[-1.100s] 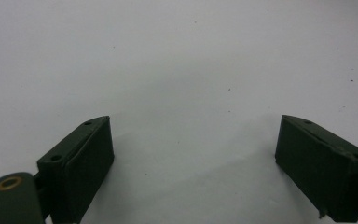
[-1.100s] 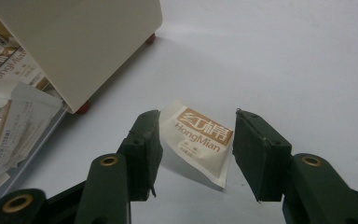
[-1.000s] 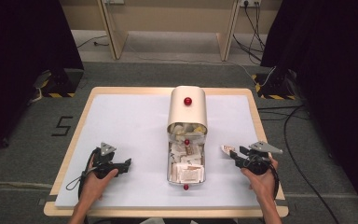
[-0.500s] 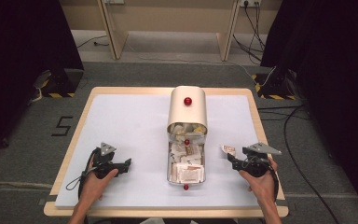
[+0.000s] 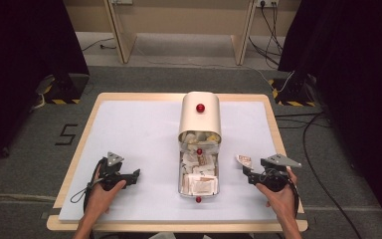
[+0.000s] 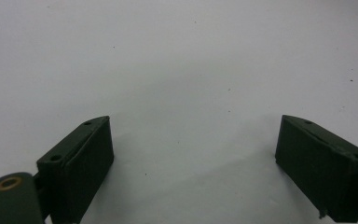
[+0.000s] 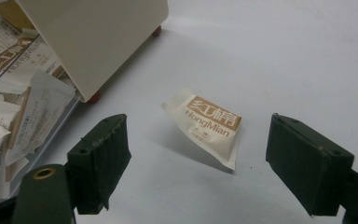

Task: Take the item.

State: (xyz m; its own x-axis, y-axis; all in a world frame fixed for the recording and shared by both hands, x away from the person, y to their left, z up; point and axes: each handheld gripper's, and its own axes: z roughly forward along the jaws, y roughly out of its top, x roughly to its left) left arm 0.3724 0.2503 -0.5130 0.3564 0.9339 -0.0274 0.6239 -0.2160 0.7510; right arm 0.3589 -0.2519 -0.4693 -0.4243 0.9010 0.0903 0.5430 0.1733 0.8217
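right gripper view: the right gripper (image 7: 196,161) has just been opening; its jaws stand wide with nothing pressed between them. a white and brown packet (image 7: 205,127) lies on the white table (image 7: 284,56) just past the jaws, free of them, right of the cream box (image 7: 98,37) full of packets. the left gripper (image 6: 193,161) is wide open, holding nothing, over bare table.

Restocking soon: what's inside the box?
The box holds loose white-and-brown sachets, piled. Its cream lid covers the far part, hiding most of what lies there.
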